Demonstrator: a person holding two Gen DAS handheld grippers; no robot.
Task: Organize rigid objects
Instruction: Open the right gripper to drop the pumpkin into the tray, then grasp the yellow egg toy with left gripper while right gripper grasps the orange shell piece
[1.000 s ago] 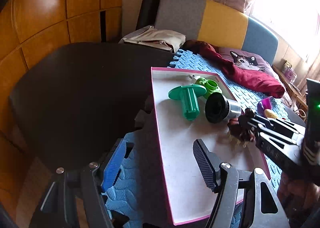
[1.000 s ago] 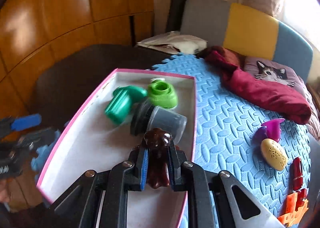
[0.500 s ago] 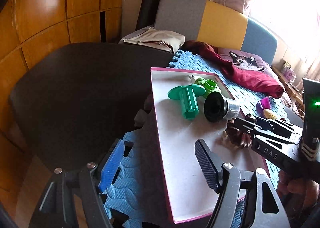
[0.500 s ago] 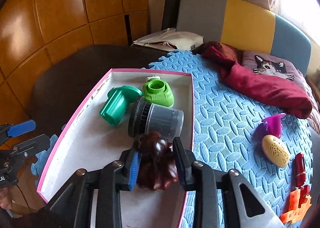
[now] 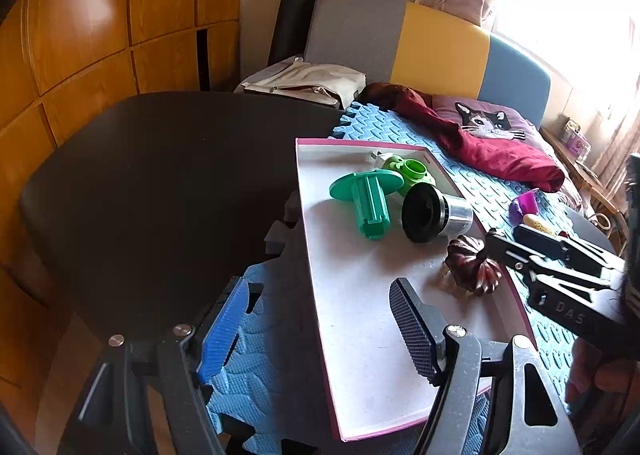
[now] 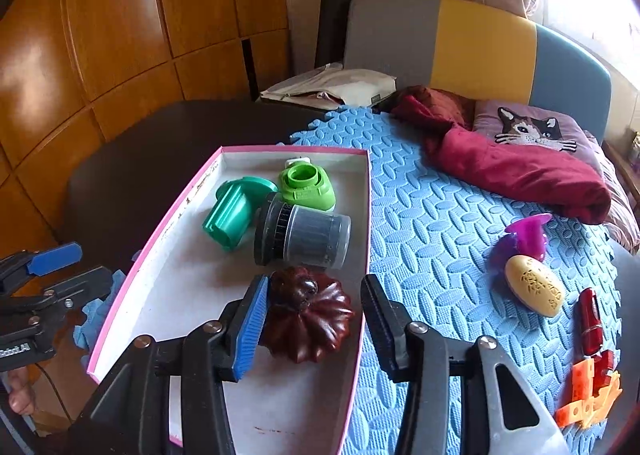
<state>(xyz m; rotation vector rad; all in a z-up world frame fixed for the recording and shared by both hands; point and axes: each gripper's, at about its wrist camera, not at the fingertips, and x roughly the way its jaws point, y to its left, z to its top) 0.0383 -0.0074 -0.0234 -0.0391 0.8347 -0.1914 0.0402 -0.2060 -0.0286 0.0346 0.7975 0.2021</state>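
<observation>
A pink-rimmed white box [image 6: 192,195] [image 5: 304,215] lies on the blue foam mat. In it are a teal spool [image 6: 230,213] [image 5: 370,201], a light green cap [image 6: 308,187] [image 5: 412,171], a grey and black cylinder [image 6: 304,237] [image 5: 434,213] and a dark brown pumpkin-shaped piece [image 6: 308,317] [image 5: 472,267]. My right gripper [image 6: 314,321] is open, its fingers either side of the pumpkin piece, which rests on the box floor. My left gripper [image 5: 316,331] is open and empty at the box's near left edge.
On the blue mat [image 6: 432,239] right of the box lie a purple cup [image 6: 528,235], a yellow egg shape [image 6: 534,289], a red lipstick [image 6: 591,321] and orange pieces [image 6: 588,395]. A dark table [image 5: 160,183] lies left. A red cloth [image 6: 516,167] and cat cushion lie behind.
My right gripper has opened and let go of the pumpkin piece, which now sits on the box floor near the cylinder. The left gripper has barely moved.
</observation>
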